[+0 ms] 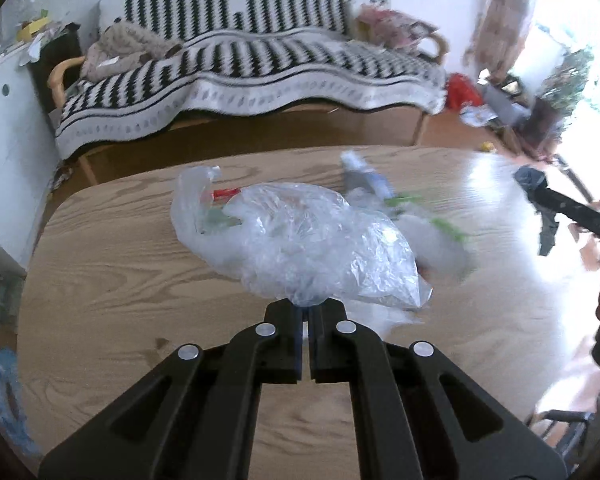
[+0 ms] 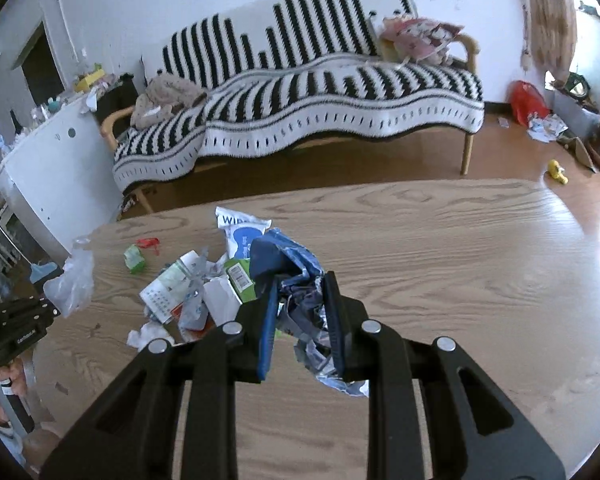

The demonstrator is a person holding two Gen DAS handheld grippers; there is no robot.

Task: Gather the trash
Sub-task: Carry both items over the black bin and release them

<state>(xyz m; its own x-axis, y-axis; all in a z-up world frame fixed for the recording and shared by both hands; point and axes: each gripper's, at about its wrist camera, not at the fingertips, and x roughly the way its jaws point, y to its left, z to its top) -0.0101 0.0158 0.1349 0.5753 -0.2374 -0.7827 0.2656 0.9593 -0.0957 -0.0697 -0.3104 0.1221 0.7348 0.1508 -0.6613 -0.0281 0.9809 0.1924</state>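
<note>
Left gripper (image 1: 309, 306) is pinched tight on the edge of a clear bag (image 1: 300, 248), jaws together with only the plastic between them. The bag hangs bunched in front of the fingers, above the table (image 1: 120, 280). From the right wrist view the same bag (image 2: 70, 280) shows at far left, hanging off the left gripper (image 2: 44, 308), with a hand (image 2: 4, 384) below it on the handle.

Right gripper (image 2: 302, 312) is clamped on a crumpled blue wrapper (image 2: 296, 268); jaws part way apart, pads pressing the foil from both sides, wrapper sticking out above and below the fingers.

Rest of the trash lies on the table (image 2: 460, 260) left of the right gripper: a wipes pack (image 2: 240, 232), a pile of cartons and paper (image 2: 196, 292), a small green carton (image 2: 134, 258) with a red scrap (image 2: 148, 243) just beside it, a white wad (image 2: 148, 334) near the pile.

Behind the table, a sofa (image 2: 300, 112) with a striped throw. More litter on the floor at right, blurred in the left view.
</note>
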